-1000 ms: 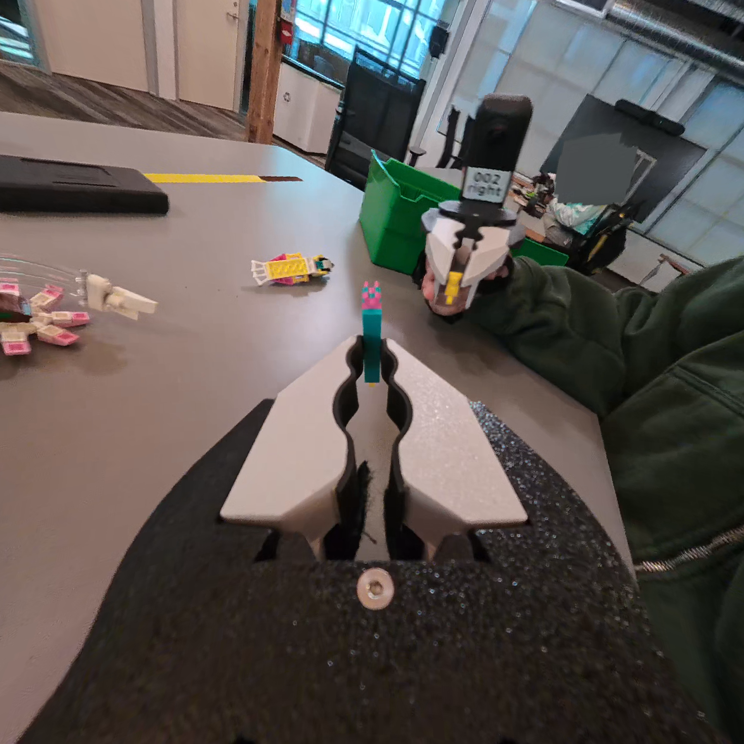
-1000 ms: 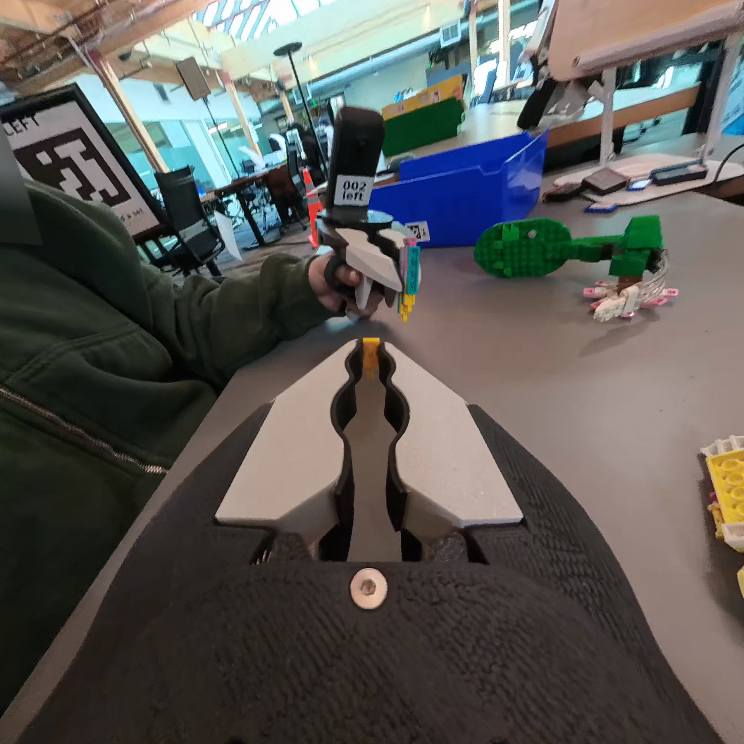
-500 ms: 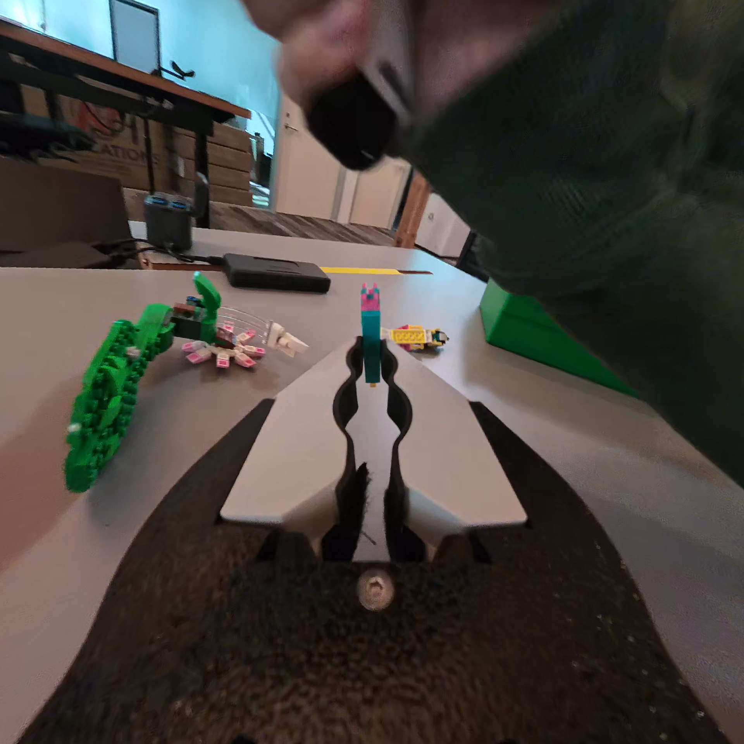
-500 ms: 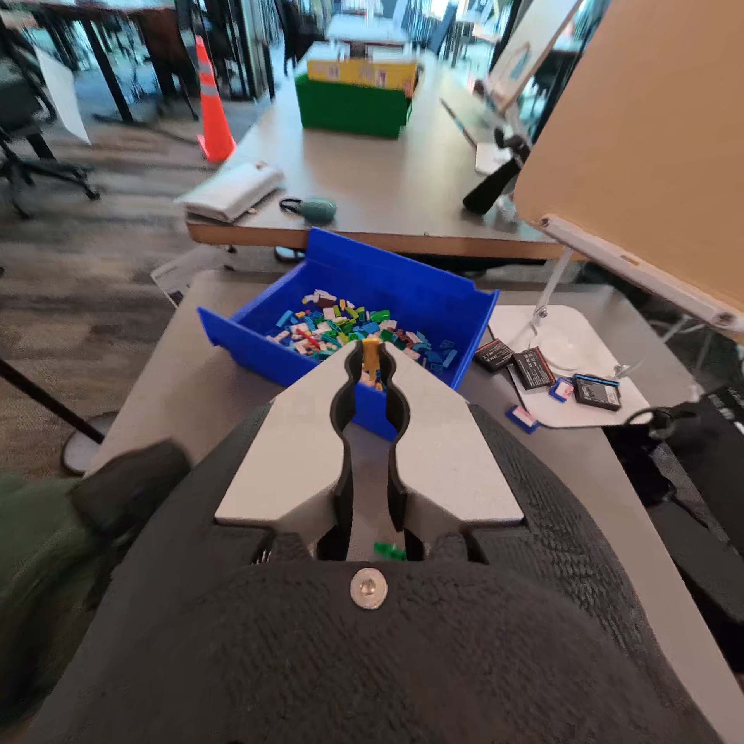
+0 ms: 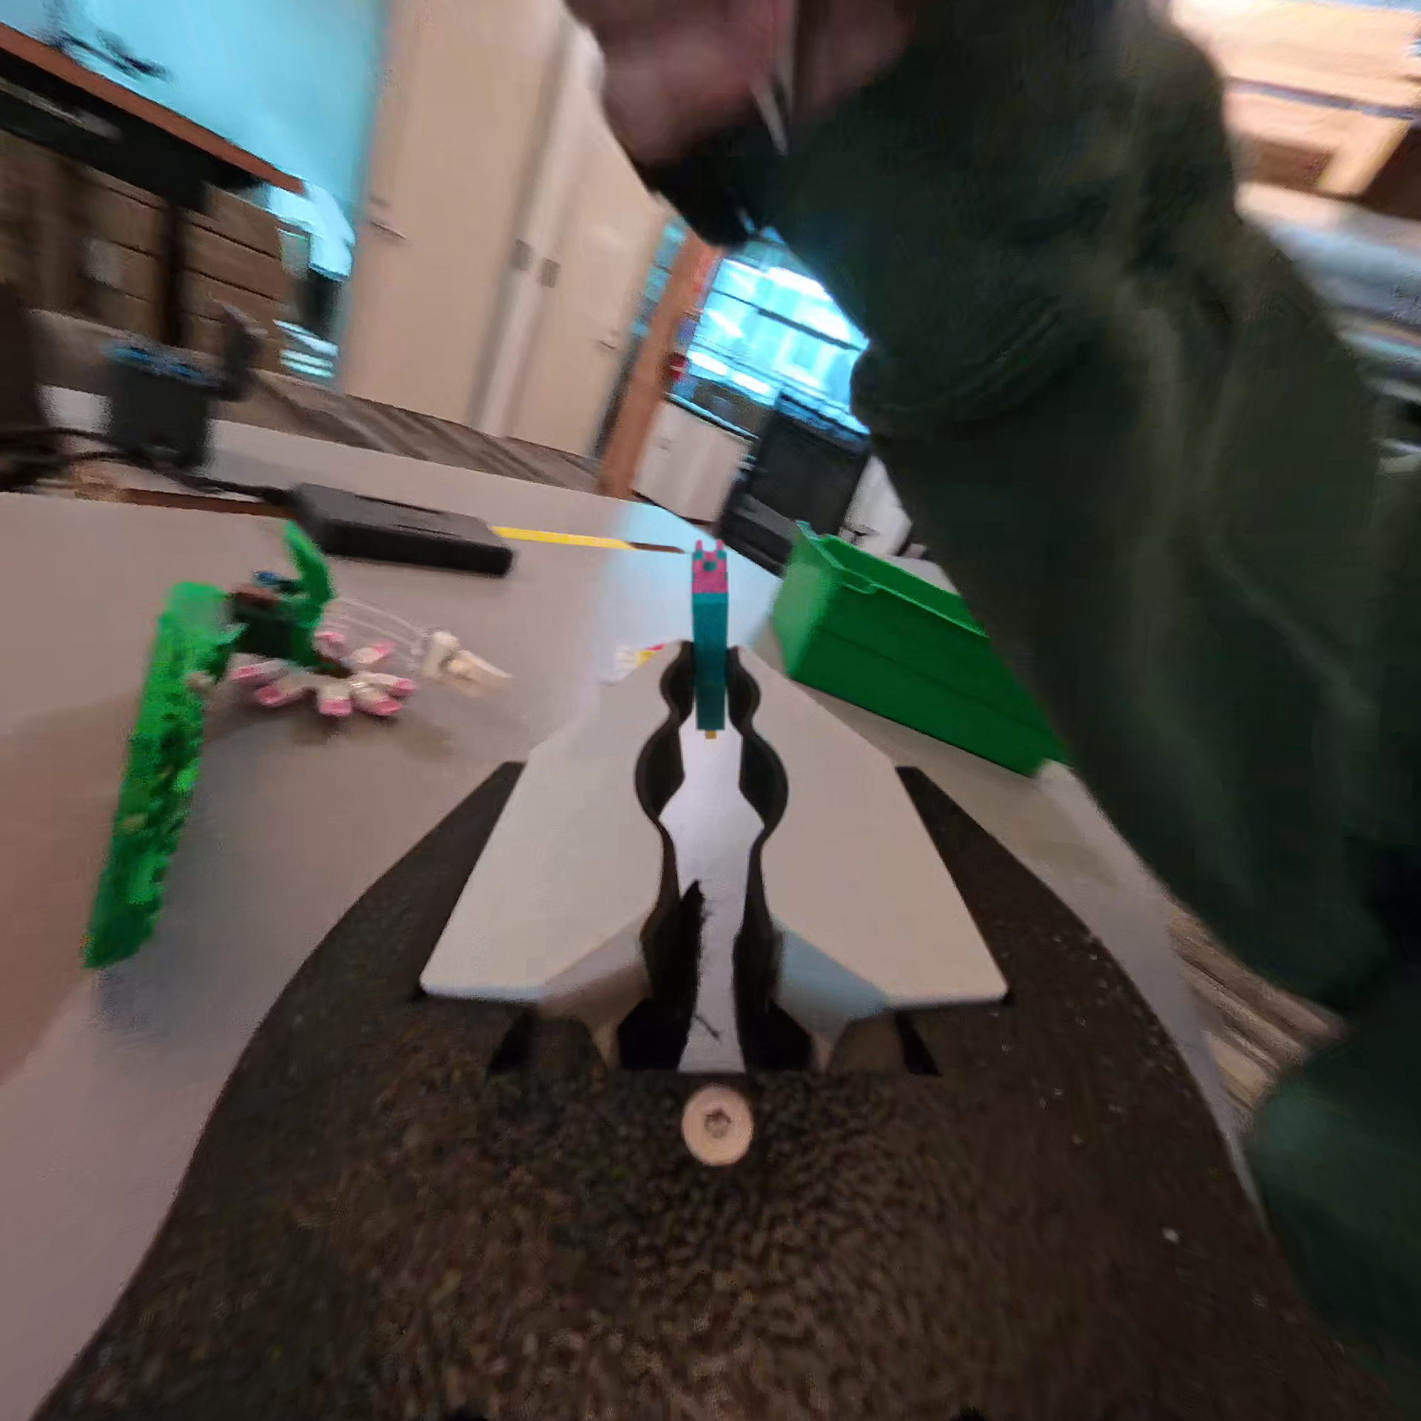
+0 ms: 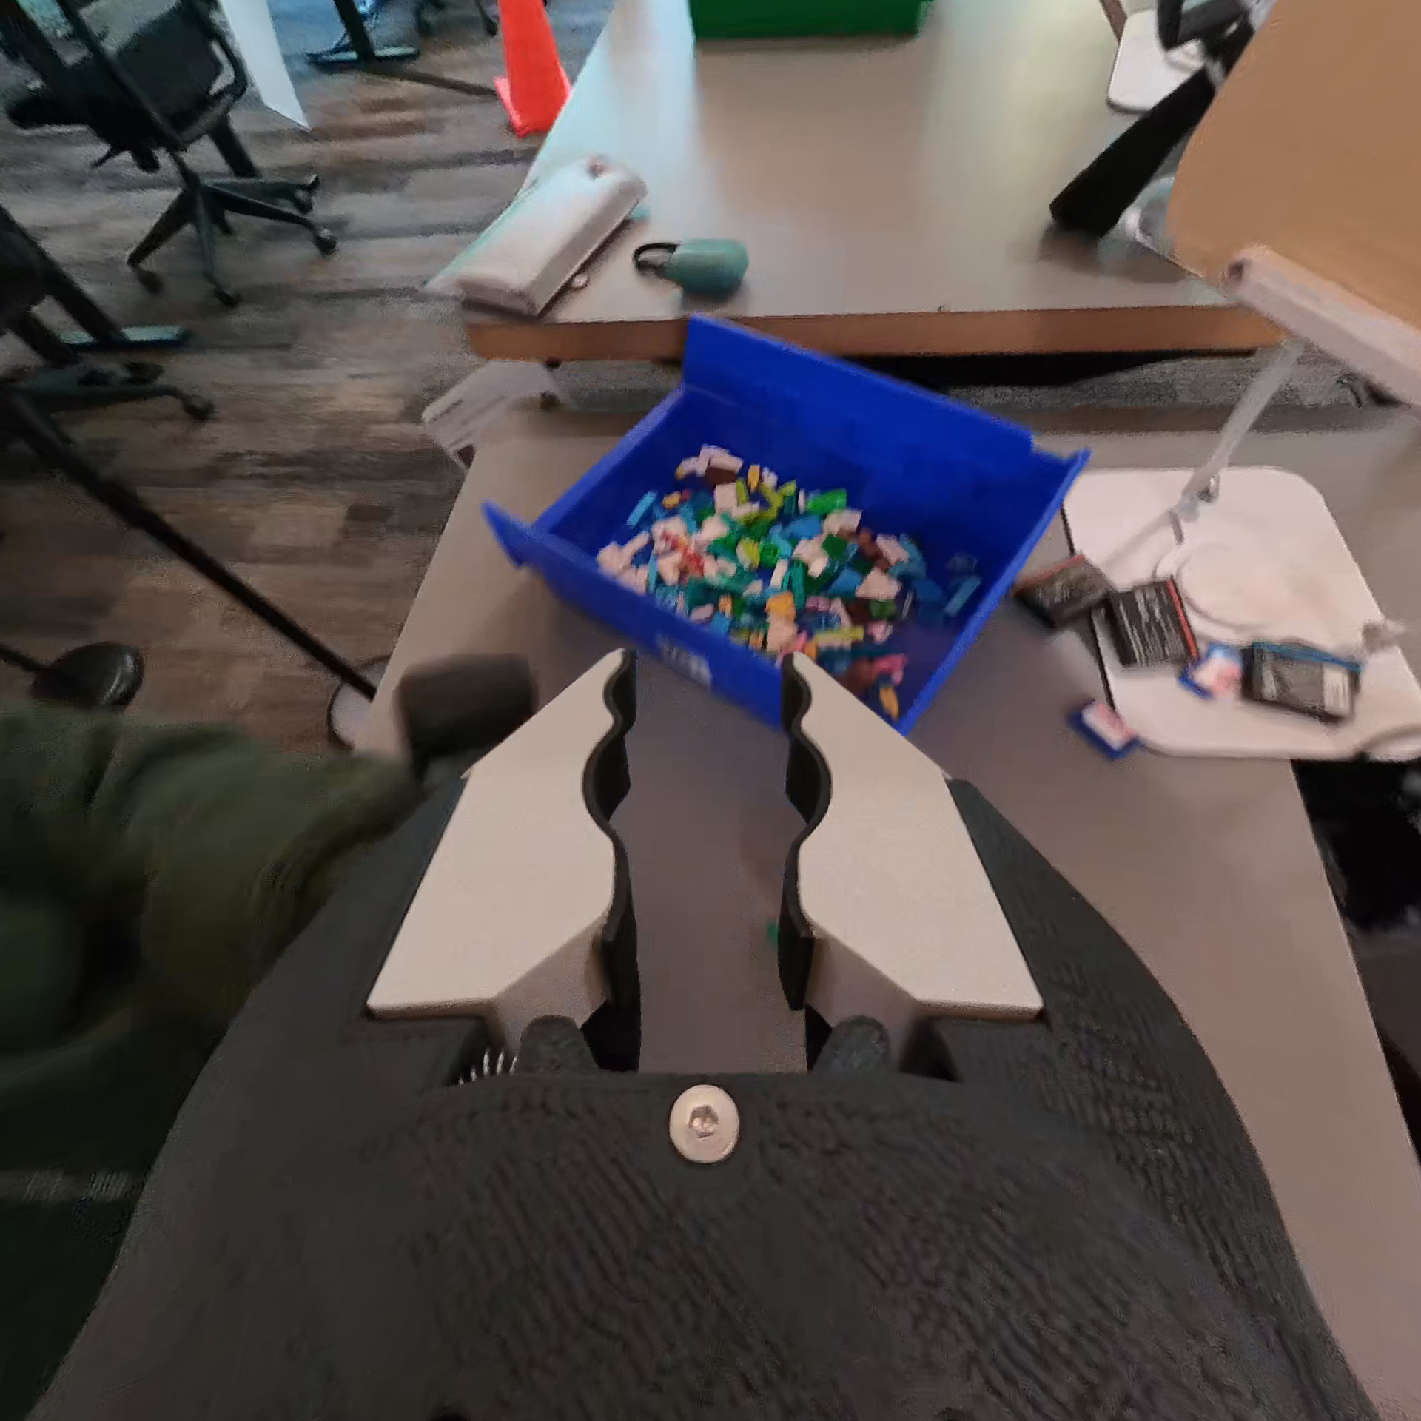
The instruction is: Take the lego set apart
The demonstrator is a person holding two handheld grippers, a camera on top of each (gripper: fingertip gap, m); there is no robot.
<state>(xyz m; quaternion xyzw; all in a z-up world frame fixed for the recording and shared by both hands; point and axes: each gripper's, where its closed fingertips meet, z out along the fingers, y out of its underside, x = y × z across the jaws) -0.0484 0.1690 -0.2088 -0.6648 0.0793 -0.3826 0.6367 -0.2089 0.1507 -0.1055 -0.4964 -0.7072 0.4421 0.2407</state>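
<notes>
Your left tongs [image 5: 709,677] are clamped on a thin teal strip with a pink top [image 5: 709,615], held upright above the desk [image 5: 384,769], while your right tongs [image 6: 707,692] stand spread and empty just short of the blue bin [image 6: 884,430], which already holds a heap of loose mixed-colour bricks [image 6: 777,561]. So you look partway through: much is already stripped down and binned, but the strip in your left tongs is not yet dropped, and the green leaf-shaped build [image 5: 154,753] with its pink and white petals [image 5: 338,688] lies whole on the desk to the left, near a green bin [image 5: 884,646]. The desk is plain grey and matte; around it is an open office with wood flooring, rolling chairs [image 6: 177,131], an orange cone [image 6: 530,61] and another desk beyond.
</notes>
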